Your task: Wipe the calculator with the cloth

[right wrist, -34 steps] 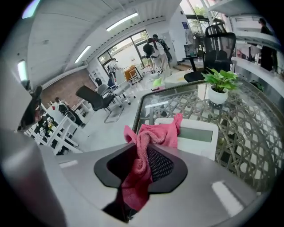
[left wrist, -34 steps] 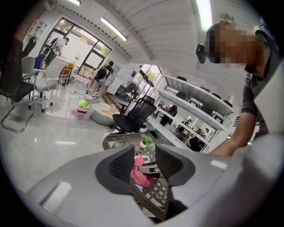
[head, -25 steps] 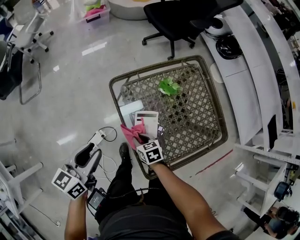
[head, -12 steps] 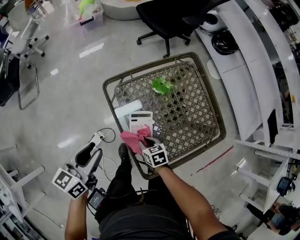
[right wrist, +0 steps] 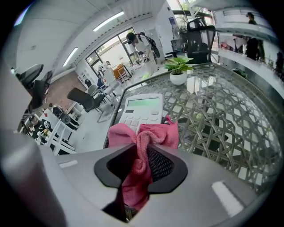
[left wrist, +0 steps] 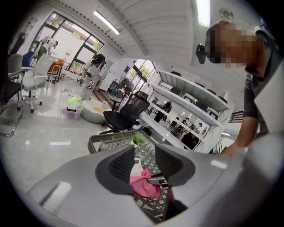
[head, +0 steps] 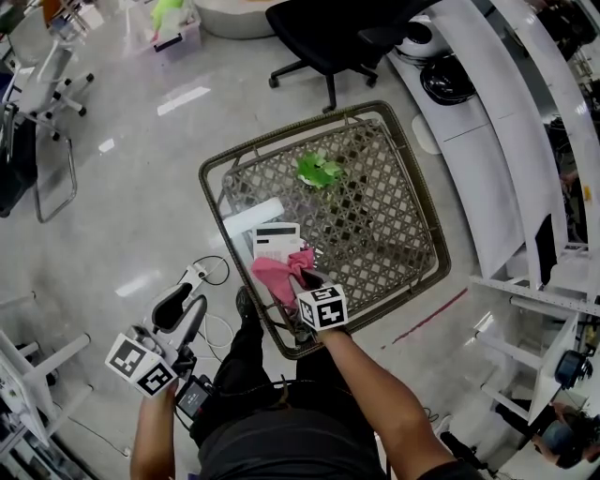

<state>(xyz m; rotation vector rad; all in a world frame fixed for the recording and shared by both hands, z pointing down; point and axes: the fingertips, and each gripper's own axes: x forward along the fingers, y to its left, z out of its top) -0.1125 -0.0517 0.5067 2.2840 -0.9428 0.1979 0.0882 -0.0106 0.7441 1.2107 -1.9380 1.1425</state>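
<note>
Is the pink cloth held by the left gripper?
No, the pink cloth is pinched between the jaws of the right gripper, while the left gripper has its jaws apart and empty.

Open-plan office, black swivel chair [head: 337, 28], long white desks [head: 487, 131], glossy floor [head: 122, 206], strip lights [left wrist: 105, 22]

Fuzzy pink cloth [right wrist: 151, 133], smooth plastic calculator [right wrist: 142, 113], woven wicker table [right wrist: 213, 115], seemingly glass-topped, glossy floor [head: 141, 187].

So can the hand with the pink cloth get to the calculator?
Probably yes. The right gripper, shut on the cloth, is right at the calculator's near edge with nothing between them.
</note>
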